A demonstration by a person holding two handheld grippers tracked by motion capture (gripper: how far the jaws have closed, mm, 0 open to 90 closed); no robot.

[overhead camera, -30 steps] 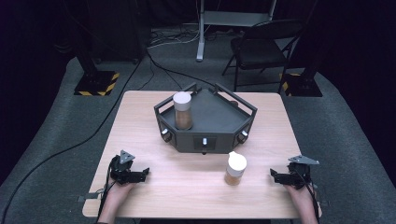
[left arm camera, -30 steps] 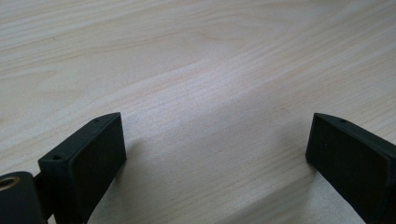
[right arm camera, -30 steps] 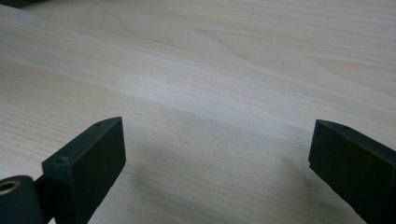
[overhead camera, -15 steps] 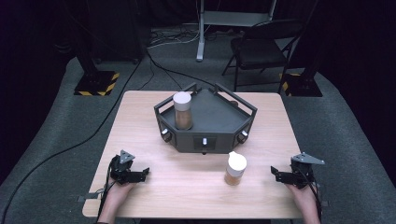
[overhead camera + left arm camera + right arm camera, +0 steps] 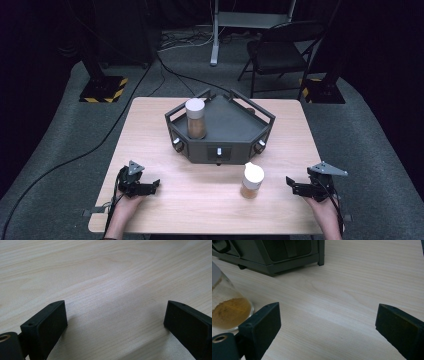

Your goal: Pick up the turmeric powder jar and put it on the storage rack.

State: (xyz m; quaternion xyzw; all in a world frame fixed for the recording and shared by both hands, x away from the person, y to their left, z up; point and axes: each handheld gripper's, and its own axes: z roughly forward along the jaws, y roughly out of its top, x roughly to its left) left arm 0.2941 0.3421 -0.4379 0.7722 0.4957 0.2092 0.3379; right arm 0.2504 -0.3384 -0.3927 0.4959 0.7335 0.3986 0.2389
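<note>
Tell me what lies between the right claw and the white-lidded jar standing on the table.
Nothing: in the high view only bare table separates the right claw from the jar. The right gripper view shows its jaws open over bare wood, the jar off to one side.

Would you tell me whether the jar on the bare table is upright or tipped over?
Upright. The jar stands on its base on the table, white lid on top, brown powder settled at the bottom.

Bare table (image 5: 200,200) between left gripper (image 5: 150,187) and white-lidded jar (image 5: 251,181): open lane. Jar near right gripper (image 5: 292,184). Dark tray (image 5: 220,131) with second jar (image 5: 195,118) blocks centre-rear.
</note>
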